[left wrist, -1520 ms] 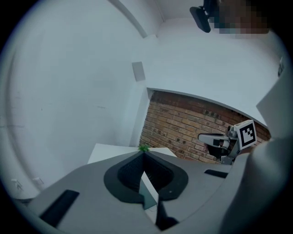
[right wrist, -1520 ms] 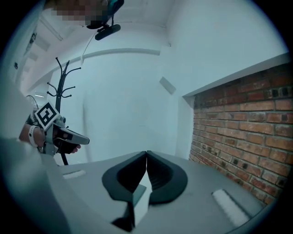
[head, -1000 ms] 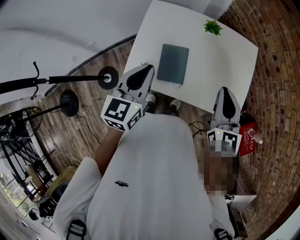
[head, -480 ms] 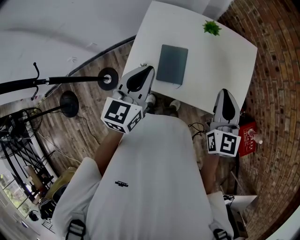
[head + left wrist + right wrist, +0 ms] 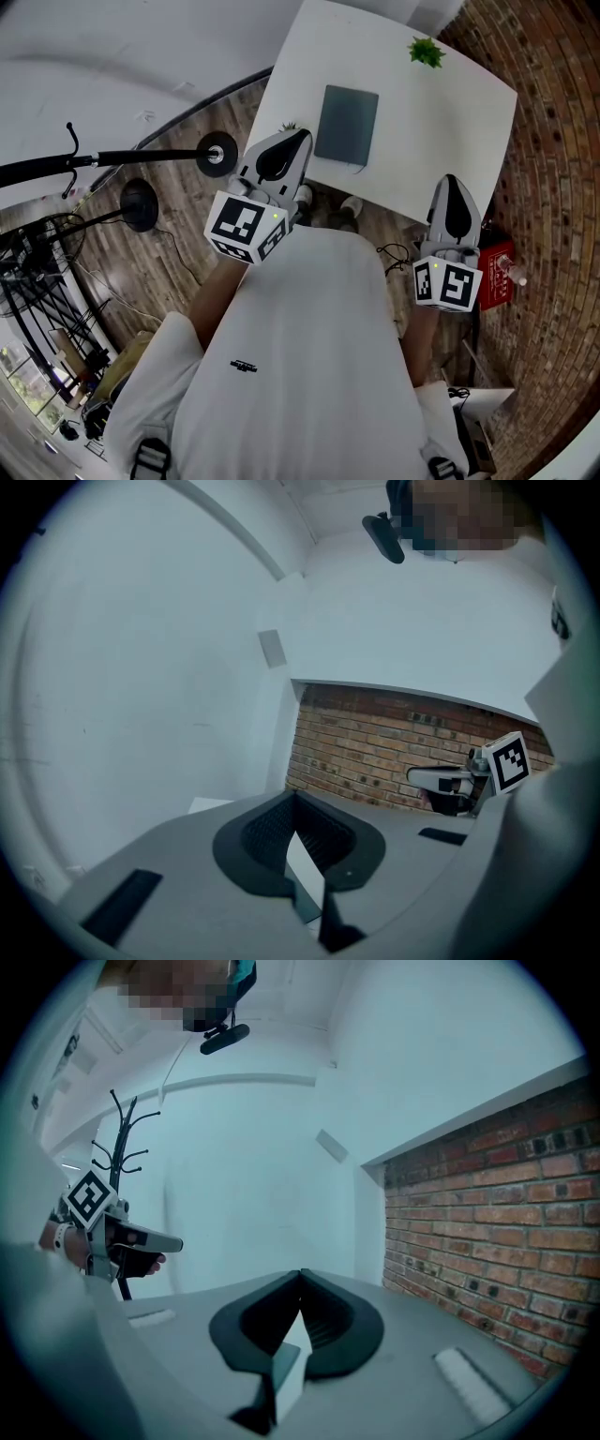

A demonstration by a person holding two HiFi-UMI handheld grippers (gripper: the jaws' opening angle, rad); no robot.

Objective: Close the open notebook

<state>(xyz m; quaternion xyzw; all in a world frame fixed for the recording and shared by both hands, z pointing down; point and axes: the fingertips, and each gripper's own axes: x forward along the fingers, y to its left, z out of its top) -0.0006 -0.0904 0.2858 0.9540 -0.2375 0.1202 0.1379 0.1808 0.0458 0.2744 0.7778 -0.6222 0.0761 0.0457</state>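
A dark grey-green notebook (image 5: 347, 124) lies flat with its cover down on the white table (image 5: 441, 122), near the front edge. Both grippers hang in front of that edge, close to the person's body, and touch nothing. My left gripper (image 5: 299, 137) points toward the notebook's near left corner, a short way from it; its jaws meet at the tip (image 5: 295, 795) with nothing between them. My right gripper (image 5: 451, 180) is off to the notebook's right, just short of the table edge, jaws together (image 5: 301, 1274) and empty.
A small green plant (image 5: 427, 53) stands at the table's far side. A brick wall (image 5: 553, 141) runs along the right, with a red object (image 5: 495, 277) on the floor below it. A black stand (image 5: 141, 202) and a coat rack are on the wooden floor at the left.
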